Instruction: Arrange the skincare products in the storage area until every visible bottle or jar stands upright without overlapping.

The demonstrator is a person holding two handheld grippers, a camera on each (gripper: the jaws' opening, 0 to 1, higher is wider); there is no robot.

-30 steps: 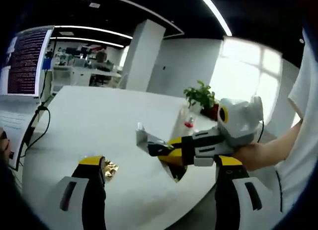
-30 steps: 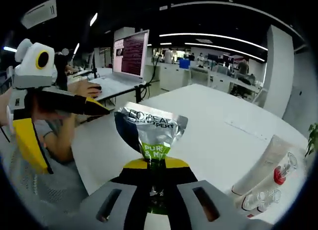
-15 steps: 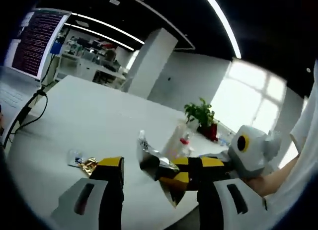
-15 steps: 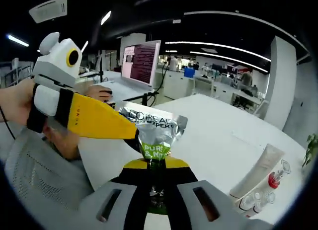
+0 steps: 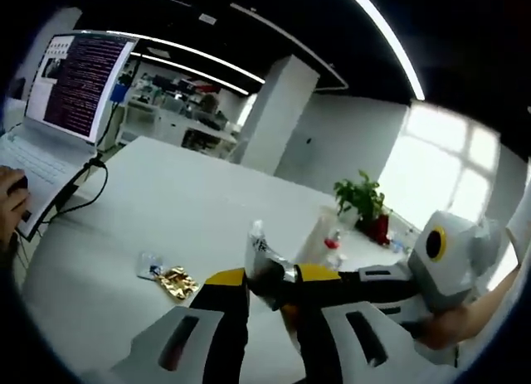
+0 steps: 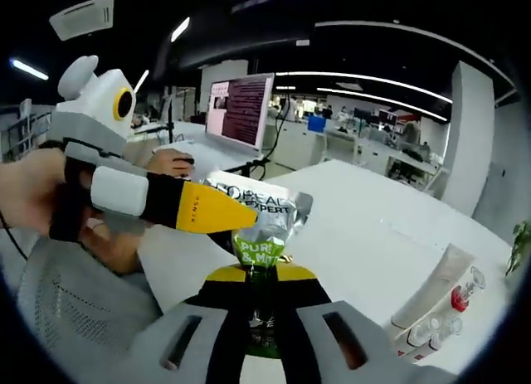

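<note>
Right claw [image 6: 264, 278] clamped tight on silver-green sachet [image 6: 259, 222], sachet held up off white surface [image 6: 365, 226]. Left claw [image 5: 265, 278] pinched down on same sachet's [image 5: 267, 262] top edge, coming in from left in right gripper view [image 6: 241, 216]. Past that, gold wrapper [image 5: 177, 282] and small clear packet [image 5: 150, 265] lying on surface. Farther right: white tube [image 6: 431, 289], little red-capped bottles [image 6: 459, 298]. Way back, potted plant [image 5: 363, 203], laptop [image 5: 70, 94].

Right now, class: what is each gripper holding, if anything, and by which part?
Both grip one L'Oreal sachet. The right gripper pinches its green lower end; the left gripper has closed on its silver upper edge.
</note>
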